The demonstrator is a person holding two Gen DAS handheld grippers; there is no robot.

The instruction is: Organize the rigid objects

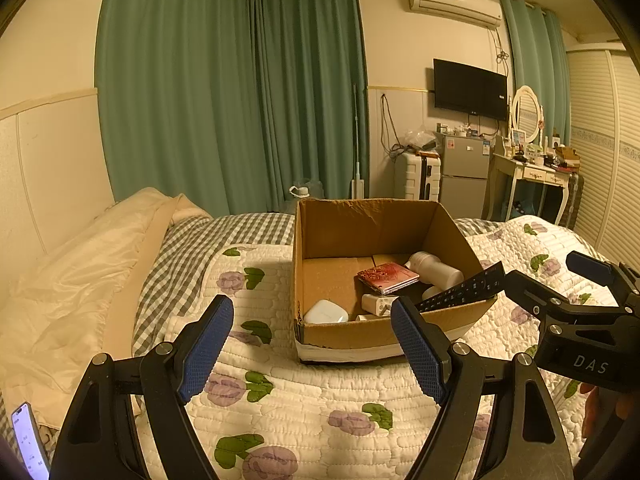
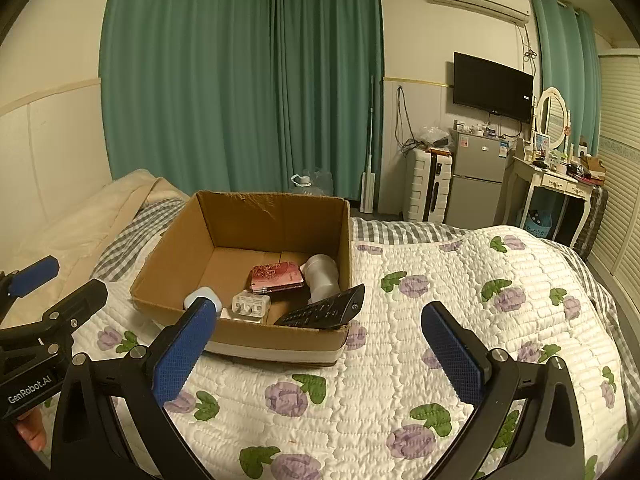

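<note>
Both grippers hovered over the flowered quilt (image 2: 400,360), short of the cardboard box (image 2: 280,216), and neither held anything: left gripper (image 1: 312,344) with fingers spread wide, right gripper (image 2: 320,350) likewise apart. All the small things lay inside the box, none seen on the quilt. The black remote (image 2: 324,310) sat tilted, one end propped on the near right corner of the rim, the other end down inside. Judged light, stiff and smooth; best taken across its narrow width near the middle, since a hold at the raised end would likely let it swing. The white bottle (image 2: 322,276) lay on its side against the right wall; round and probably slick, so it may roll out of a pinch unless gripped across the body. The red patterned case (image 2: 276,278) lay flat beside it, thin, hard to get under. The white charger (image 2: 251,306) was blocky and should be easy to grip on its flat faces. The white earbud case (image 1: 325,312) was rounded and glossy, likely slippery. Task looked nearly complete; the propped remote seemed the one item left unsettled.
</note>
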